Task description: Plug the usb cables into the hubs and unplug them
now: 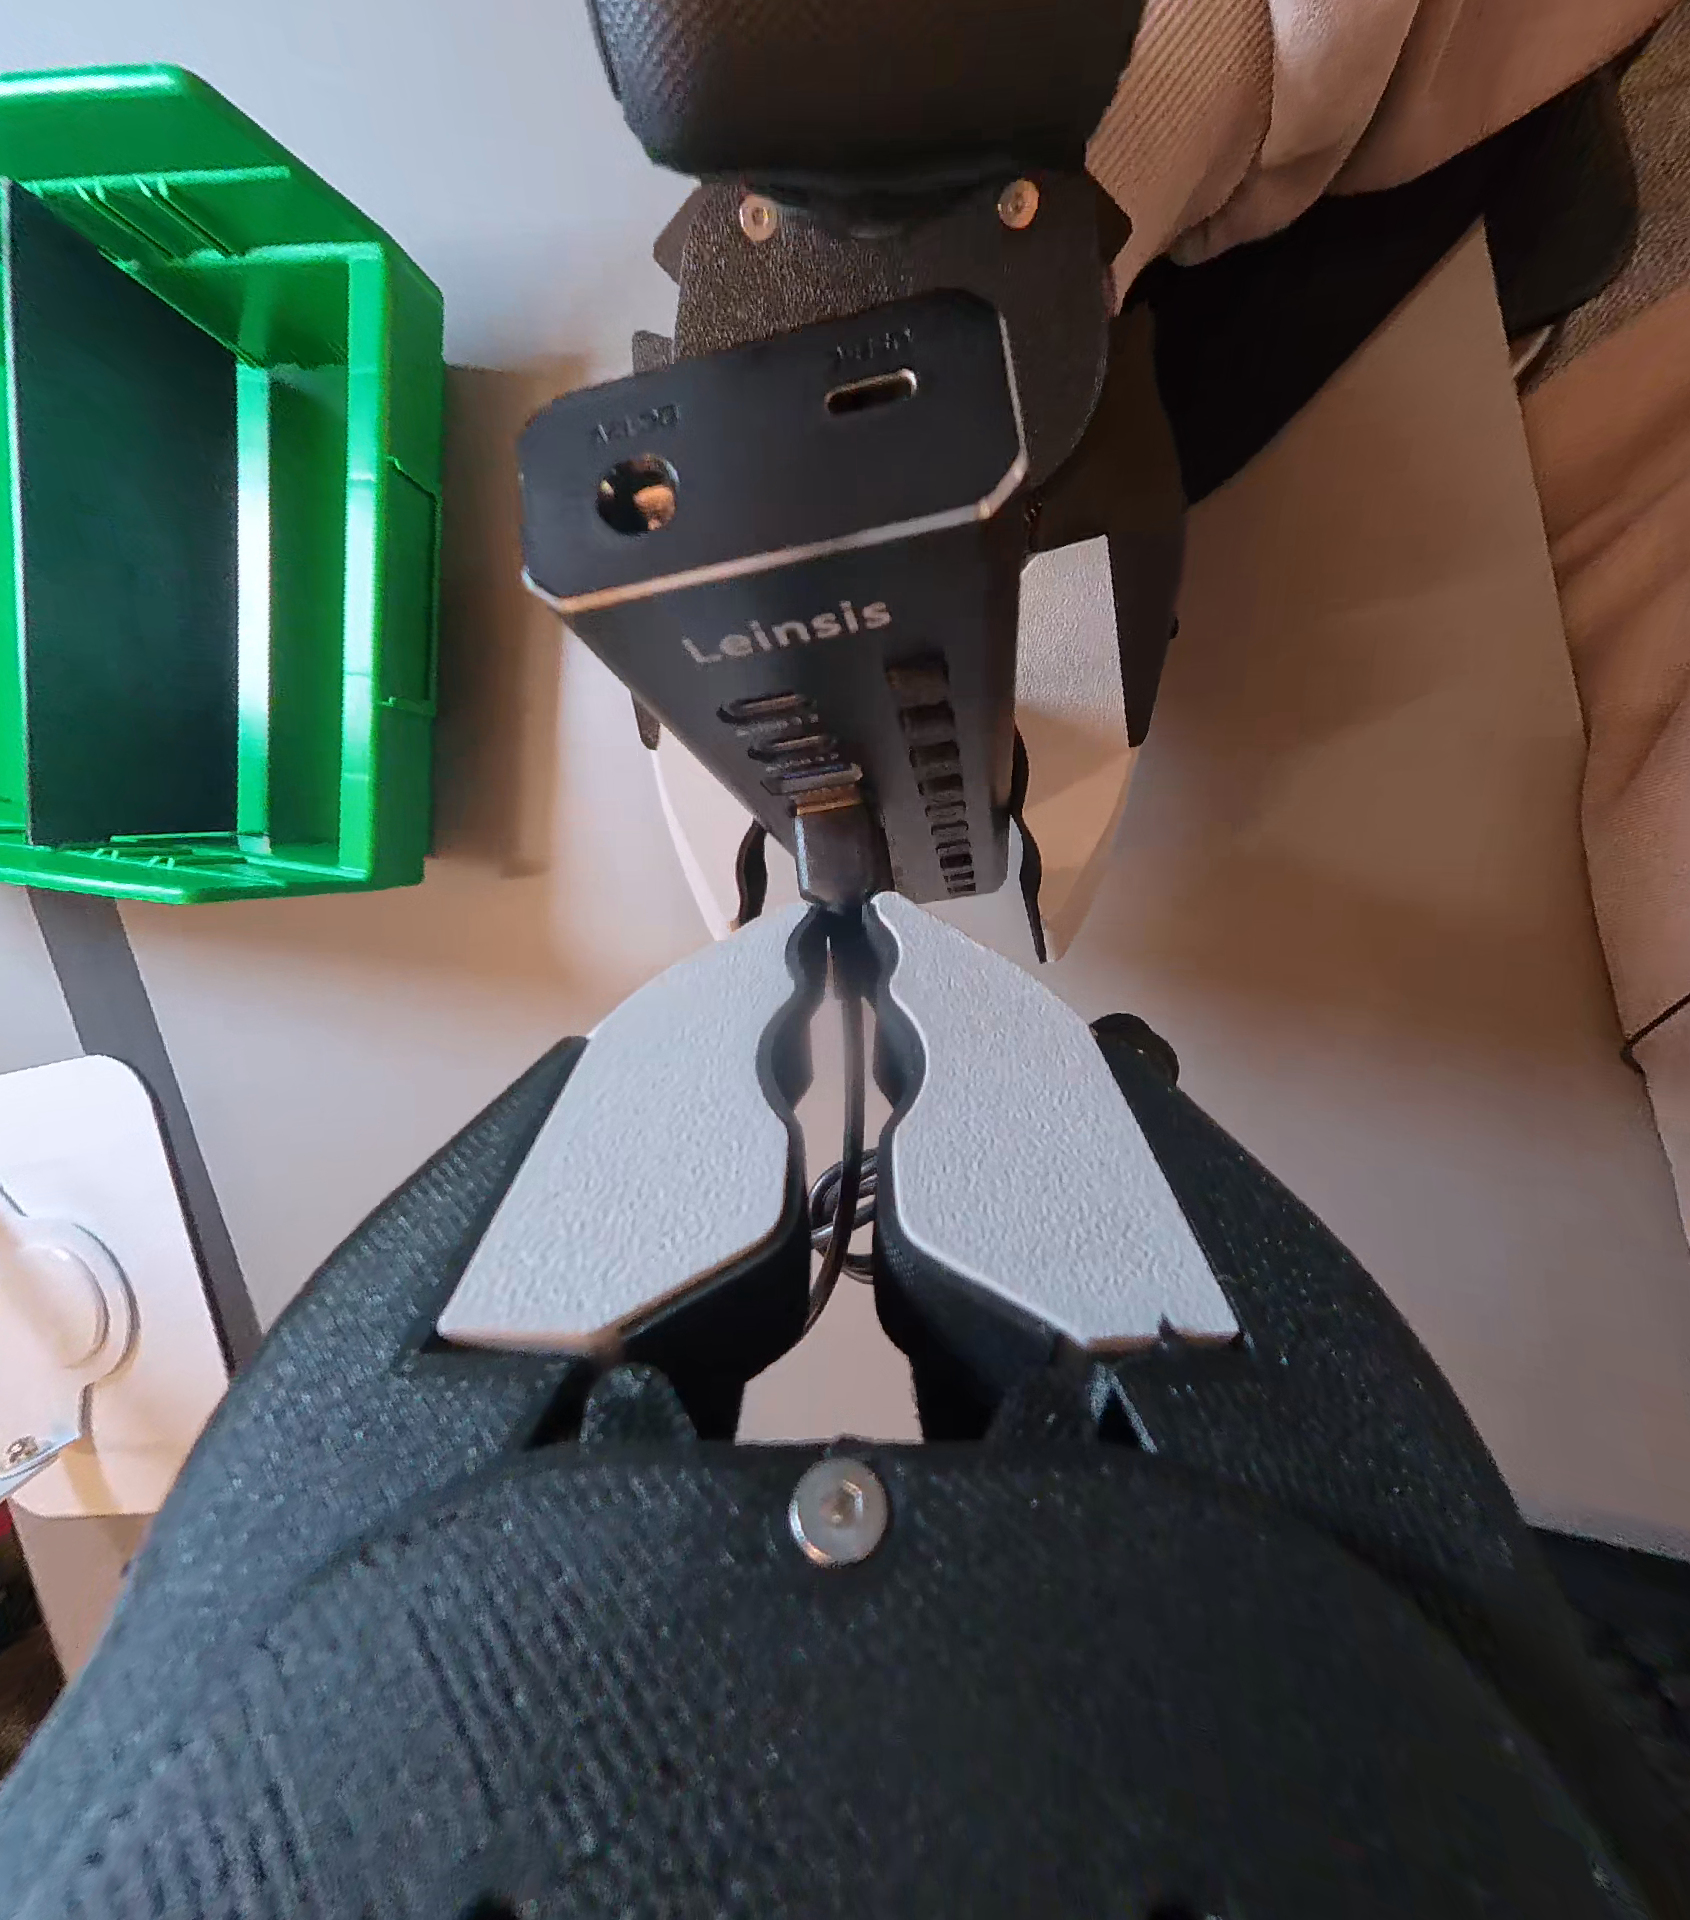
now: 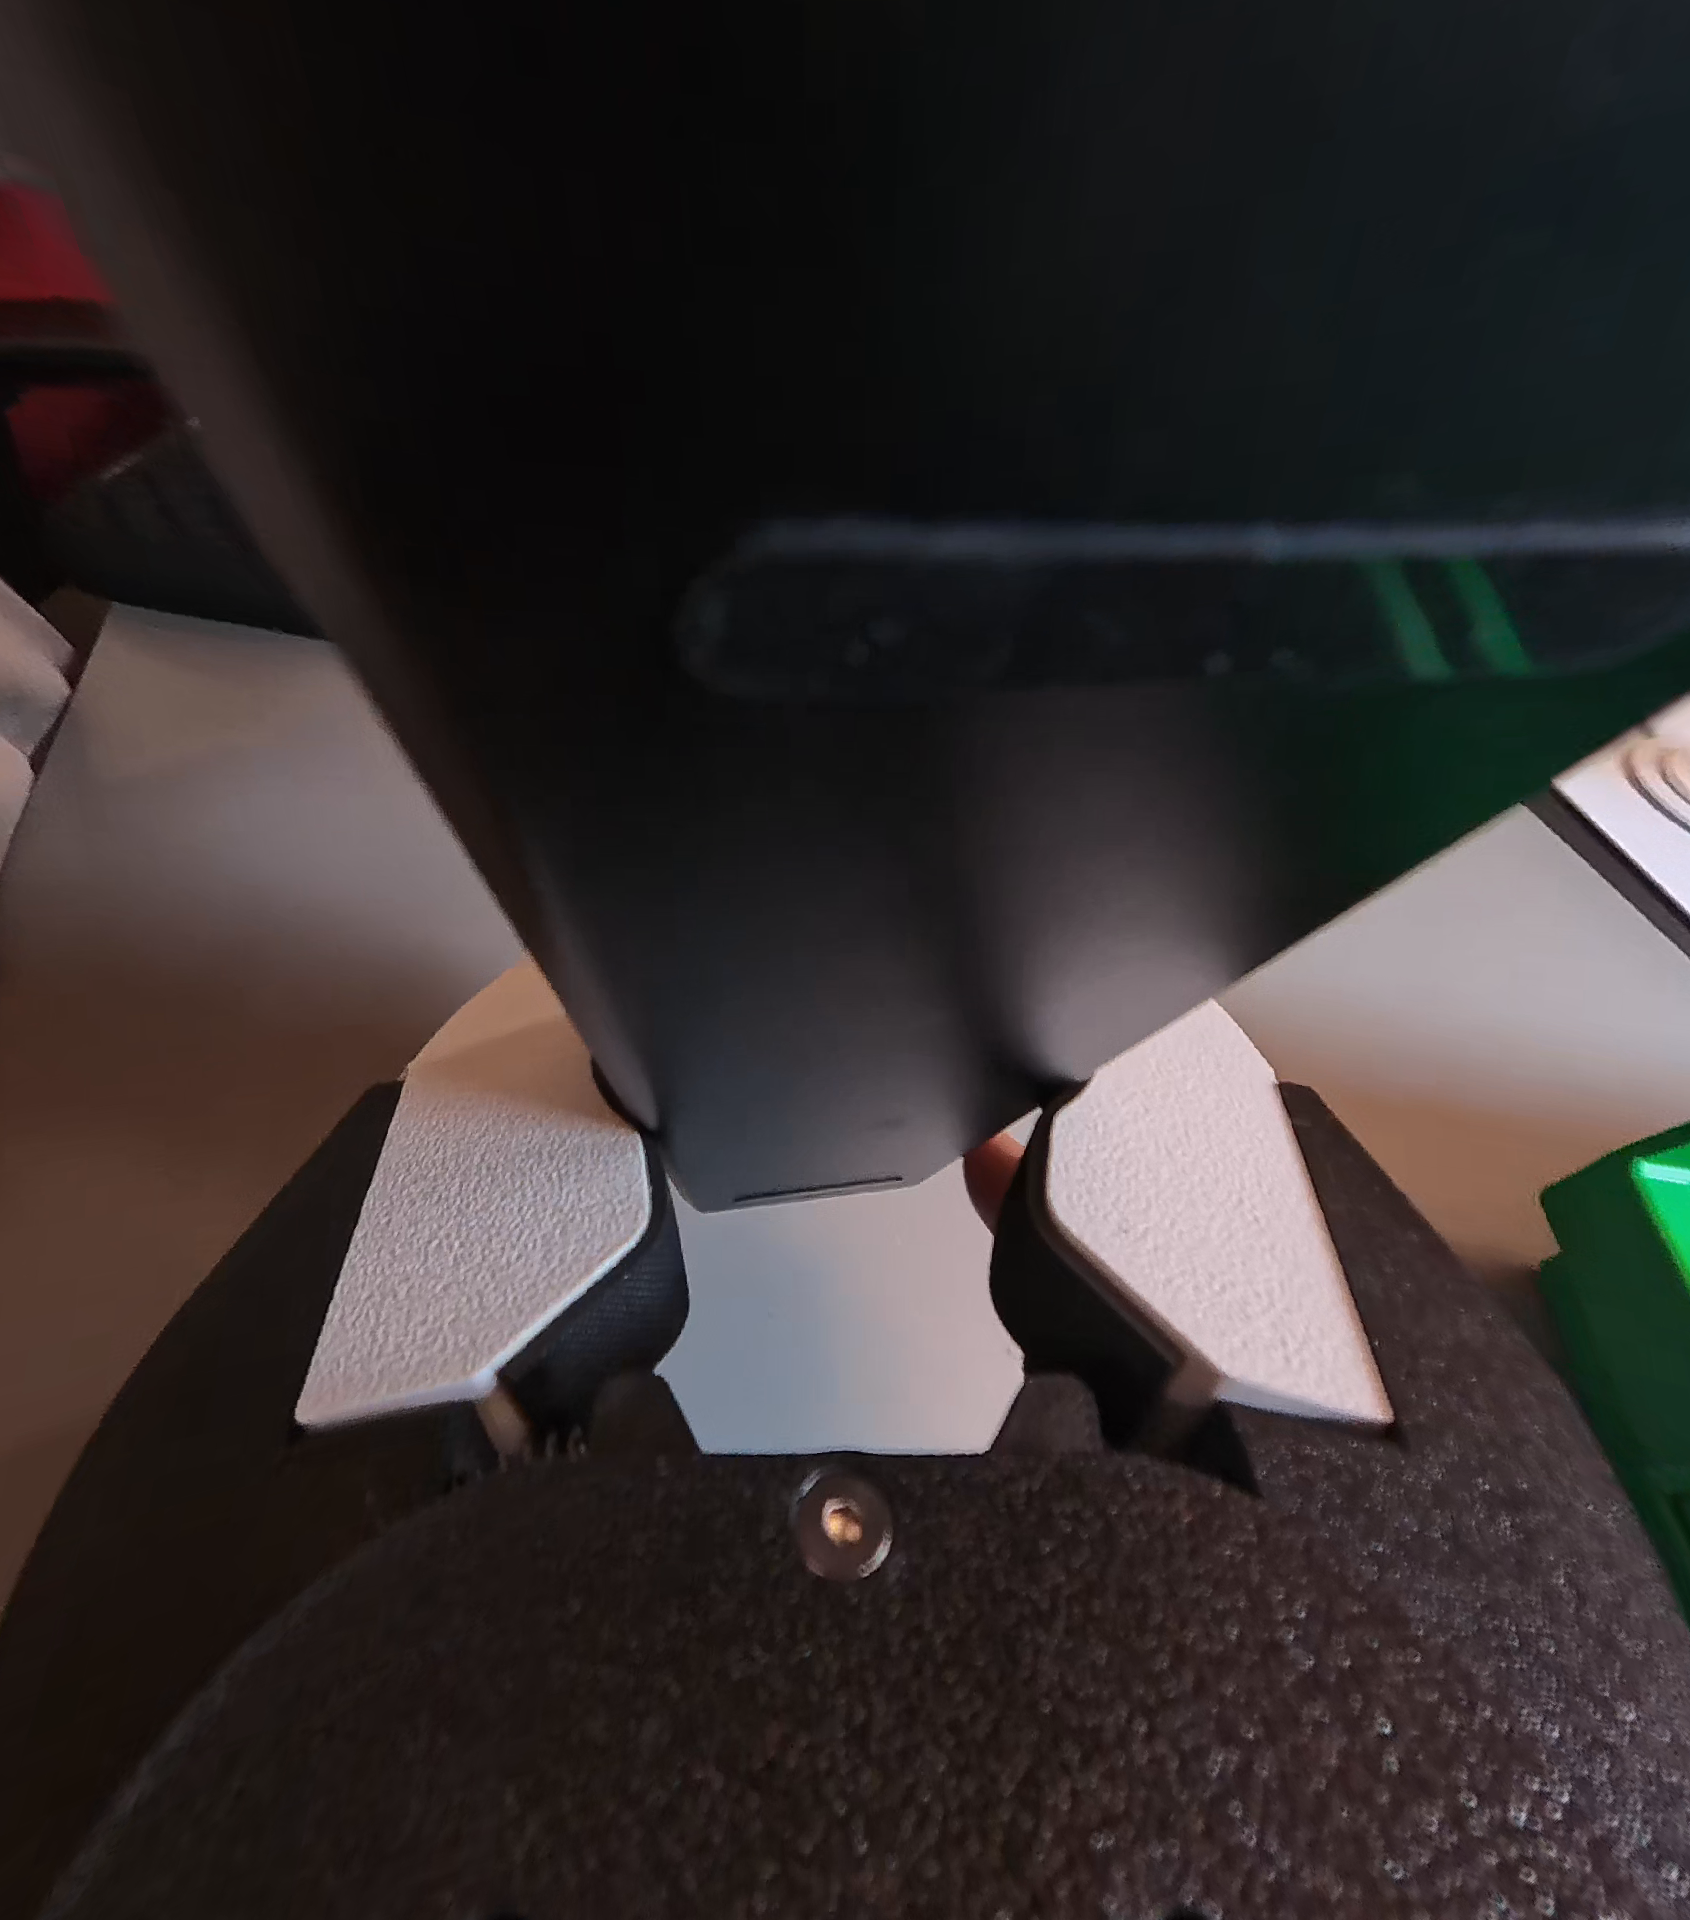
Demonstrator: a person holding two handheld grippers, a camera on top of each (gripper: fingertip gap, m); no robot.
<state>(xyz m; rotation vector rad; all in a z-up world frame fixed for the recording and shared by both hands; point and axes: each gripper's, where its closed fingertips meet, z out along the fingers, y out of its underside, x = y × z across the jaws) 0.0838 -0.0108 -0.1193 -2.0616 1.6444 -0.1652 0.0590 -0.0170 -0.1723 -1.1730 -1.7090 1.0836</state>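
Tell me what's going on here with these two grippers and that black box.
A person is working two handheld grippers over a white table. The right gripper is clamped on one end of a black USB hub, holding it up off the table. The left gripper is shut on a black USB cable just behind its plug, which sits in one of the hub's side ports. Whether it is going in or coming out cannot be told. A green bin sits to the side.
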